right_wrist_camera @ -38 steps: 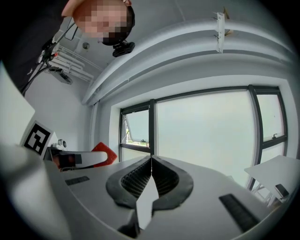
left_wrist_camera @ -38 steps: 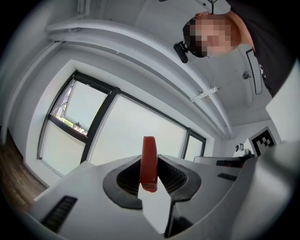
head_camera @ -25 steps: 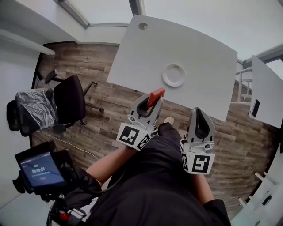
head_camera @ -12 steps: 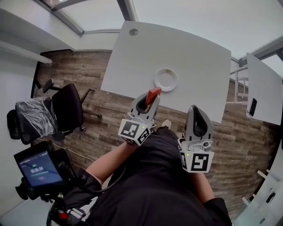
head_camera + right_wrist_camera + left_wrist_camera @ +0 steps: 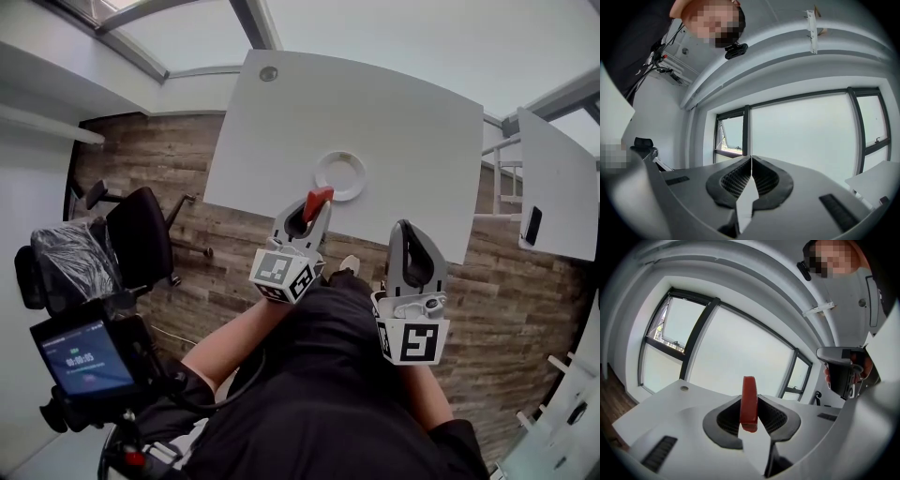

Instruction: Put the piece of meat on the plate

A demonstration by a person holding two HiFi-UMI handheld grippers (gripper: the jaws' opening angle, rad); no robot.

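A: What is taking up most of the head view?

B: The white table (image 5: 403, 122) is filling the upper half, with the plate (image 5: 361, 169) sitting near its closer edge. Both gripper views are looking out level at a big window (image 5: 801, 136) instead. That window is not showing from the head, and the plate is not showing in either gripper view.

A: Where are the grippers sitting relative to the plate?

B: The left gripper (image 5: 315, 214) is reaching up just below the plate, with its tips over the table's near edge. The right gripper (image 5: 405, 225) is hanging below and to the right of the plate, well apart from it.

A: What are the jaws doing?

B: In the left gripper view, the left gripper (image 5: 750, 420) is pinching the piece of meat (image 5: 749, 401) between pads that are standing only narrowly apart. The right gripper view is showing the right gripper (image 5: 751, 164) pressed fully together, with nothing in it.

A: How is the meat lying?

B: It is a red slice, thin side on to the camera. Its long axis is running up and down in the left gripper view, with the lower end sitting between the pads. From the head, the piece of meat (image 5: 317, 202) is sticking out past the tips in line with the gripper. Its free end is pointing at the plate's near rim, just short of it.
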